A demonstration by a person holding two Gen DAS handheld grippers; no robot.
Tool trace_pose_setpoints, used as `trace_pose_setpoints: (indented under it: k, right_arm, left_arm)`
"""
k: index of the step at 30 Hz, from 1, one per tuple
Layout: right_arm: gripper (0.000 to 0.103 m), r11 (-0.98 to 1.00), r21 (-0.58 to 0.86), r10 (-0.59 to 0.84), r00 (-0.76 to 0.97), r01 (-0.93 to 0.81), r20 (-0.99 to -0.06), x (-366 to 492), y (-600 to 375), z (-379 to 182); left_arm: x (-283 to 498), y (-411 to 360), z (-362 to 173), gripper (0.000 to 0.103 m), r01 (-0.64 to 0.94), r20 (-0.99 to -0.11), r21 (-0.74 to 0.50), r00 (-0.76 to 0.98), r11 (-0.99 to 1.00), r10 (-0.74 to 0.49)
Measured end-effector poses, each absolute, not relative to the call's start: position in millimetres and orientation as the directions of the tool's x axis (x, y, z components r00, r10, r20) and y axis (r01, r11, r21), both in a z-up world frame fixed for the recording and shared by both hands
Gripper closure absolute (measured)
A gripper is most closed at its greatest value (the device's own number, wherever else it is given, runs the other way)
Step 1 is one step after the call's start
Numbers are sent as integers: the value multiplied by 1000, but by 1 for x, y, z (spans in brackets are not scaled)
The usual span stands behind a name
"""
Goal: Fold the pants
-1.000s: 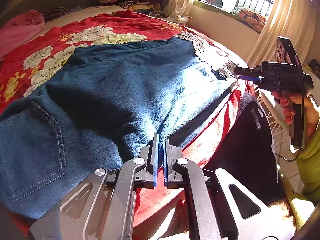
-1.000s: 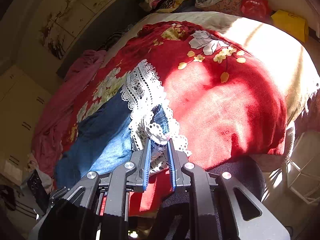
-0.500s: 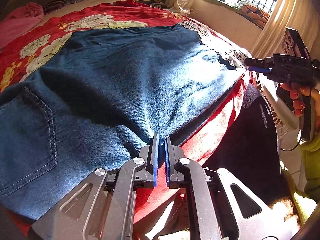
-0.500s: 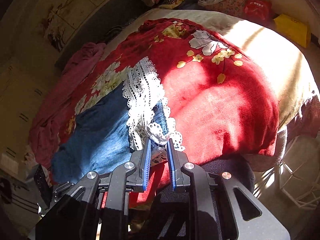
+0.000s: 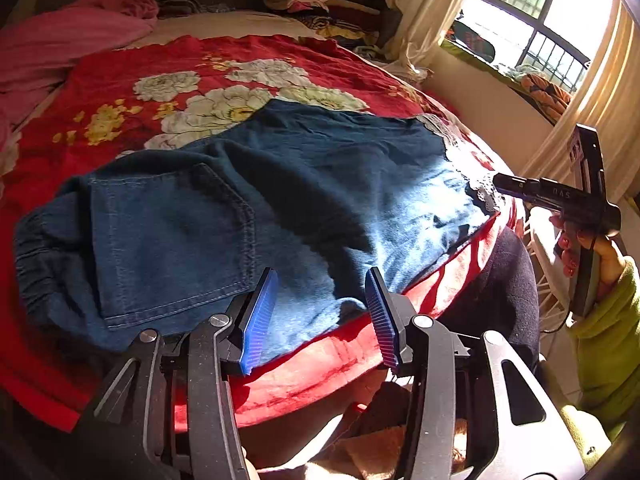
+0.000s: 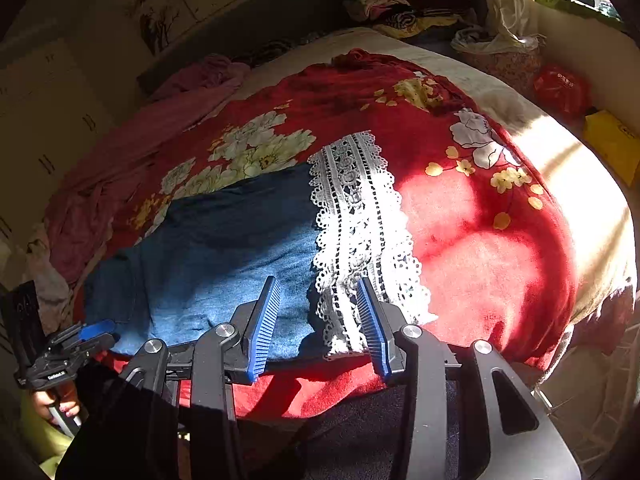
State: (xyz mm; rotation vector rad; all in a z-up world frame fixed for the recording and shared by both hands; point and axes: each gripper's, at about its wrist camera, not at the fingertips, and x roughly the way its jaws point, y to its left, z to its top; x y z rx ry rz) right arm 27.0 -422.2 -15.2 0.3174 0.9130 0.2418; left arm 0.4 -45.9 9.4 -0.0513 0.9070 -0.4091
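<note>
While the left gripper (image 5: 322, 312) hangs over the near edge of the bed, its jaws are opening, the blue pads spread with only air between them and the denim lying below. In the left wrist view the pants (image 5: 248, 208) lie flat across the red floral blanket (image 5: 132, 92), back pocket (image 5: 172, 240) facing up at the left and the lace hem (image 5: 480, 188) at the right. Just beyond that hem the right gripper (image 5: 502, 181) shows from the side, held by a hand (image 5: 588, 248) in a green sleeve (image 5: 612, 340); its tips sit close to the lace without gripping it.

From the right wrist view, the right gripper (image 6: 320, 320) also has its jaws opening, its fingers parted above the lace hem (image 6: 356, 220), which lies loose on the blanket (image 6: 480, 260) and is not pinched. The pants (image 6: 224, 240) stretch away to the left, where the left gripper (image 6: 94, 330) appears low at the bed's edge.
</note>
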Motion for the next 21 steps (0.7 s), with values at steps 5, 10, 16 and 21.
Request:
trace_pose_setpoints:
  k: [5,10,16,21]
  right_arm:
    - [63,934,353,320,571,-57,-756,28,-418,-32]
    - [63,931,361,326,559,-51,-762,25,-424,-30]
    - [60,929,365,339,553,-66,-761,24,-420,-38]
    - [57,909,393,385,642,-139,-663,24,-434,7]
  left_arm:
    - [13,26,-4,56,20,-826,-118,554,993,-109]
    - [14,56,-11,73,-38,-829,-143,550,989,-99]
    - [15,50,-17,73,-25,-832,-133,546,991,-98]
    - [14,22,22,48,82,-787,-125,599,989,-149]
